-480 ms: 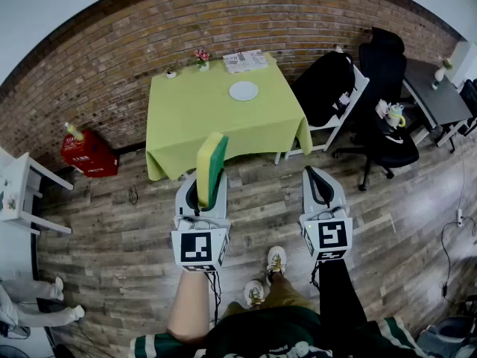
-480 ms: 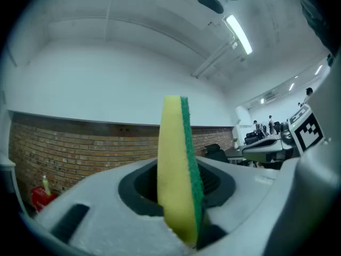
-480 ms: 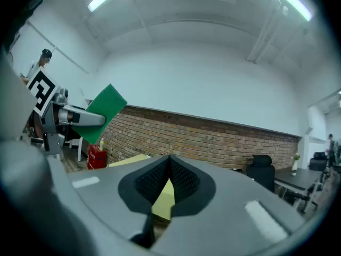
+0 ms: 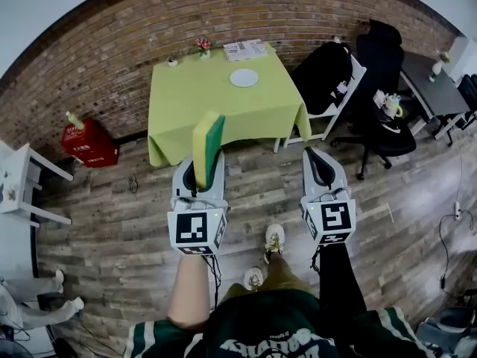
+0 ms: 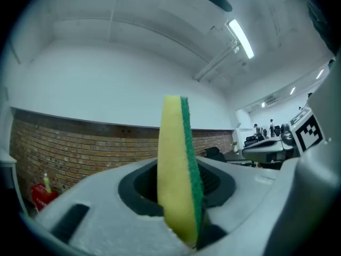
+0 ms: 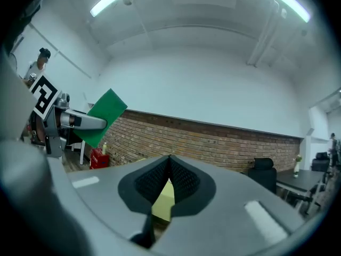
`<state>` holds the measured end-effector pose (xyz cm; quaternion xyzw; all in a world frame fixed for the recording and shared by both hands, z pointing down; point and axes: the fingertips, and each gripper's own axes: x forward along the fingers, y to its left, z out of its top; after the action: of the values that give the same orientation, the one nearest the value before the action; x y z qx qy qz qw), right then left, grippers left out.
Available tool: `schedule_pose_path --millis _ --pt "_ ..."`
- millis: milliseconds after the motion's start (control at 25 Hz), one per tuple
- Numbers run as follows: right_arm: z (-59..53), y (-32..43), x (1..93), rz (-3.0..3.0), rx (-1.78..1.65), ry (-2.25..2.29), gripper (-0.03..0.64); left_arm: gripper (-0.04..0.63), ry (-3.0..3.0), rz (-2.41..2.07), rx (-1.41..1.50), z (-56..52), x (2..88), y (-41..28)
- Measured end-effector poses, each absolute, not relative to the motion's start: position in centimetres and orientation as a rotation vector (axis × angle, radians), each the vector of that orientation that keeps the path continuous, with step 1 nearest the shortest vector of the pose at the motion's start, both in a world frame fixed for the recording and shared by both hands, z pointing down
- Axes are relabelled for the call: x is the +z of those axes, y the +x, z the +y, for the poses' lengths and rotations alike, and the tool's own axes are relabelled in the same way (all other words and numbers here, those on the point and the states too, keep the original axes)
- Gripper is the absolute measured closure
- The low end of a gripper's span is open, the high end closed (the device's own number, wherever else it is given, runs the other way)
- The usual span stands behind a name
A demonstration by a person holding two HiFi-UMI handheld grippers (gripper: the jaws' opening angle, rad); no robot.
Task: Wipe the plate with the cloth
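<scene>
1. Bare wooden floor lies between the person and the tabletop, with nothing standing on the straight way forward.
2. The tabletop's near half is bare. The plate lies towards the far right, apart from everything else.
3. A flower vase, a small pot and printed paper line the far edge, and the brick wall closes that side.
4. A black bag on a white chair crowds the tabletop's right corner, with an office chair beyond it.
5. A red box stands well to the left, with open floor between it and the tabletop.
6. The left tool is filled by an upright sponge. The right tool has its jaws together and carries nothing.
</scene>
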<state>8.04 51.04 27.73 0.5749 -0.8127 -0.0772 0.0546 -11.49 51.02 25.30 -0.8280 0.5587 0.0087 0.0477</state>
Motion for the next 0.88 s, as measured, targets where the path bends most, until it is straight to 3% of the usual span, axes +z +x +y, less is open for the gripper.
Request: schedule_pose_path --millis 880 --pt "38.7 6.4 27.5 -2.591 -0.208 1.657 0.604 0.459 -2.478 1.778 -0.063 40.8 25.8 -12.0"
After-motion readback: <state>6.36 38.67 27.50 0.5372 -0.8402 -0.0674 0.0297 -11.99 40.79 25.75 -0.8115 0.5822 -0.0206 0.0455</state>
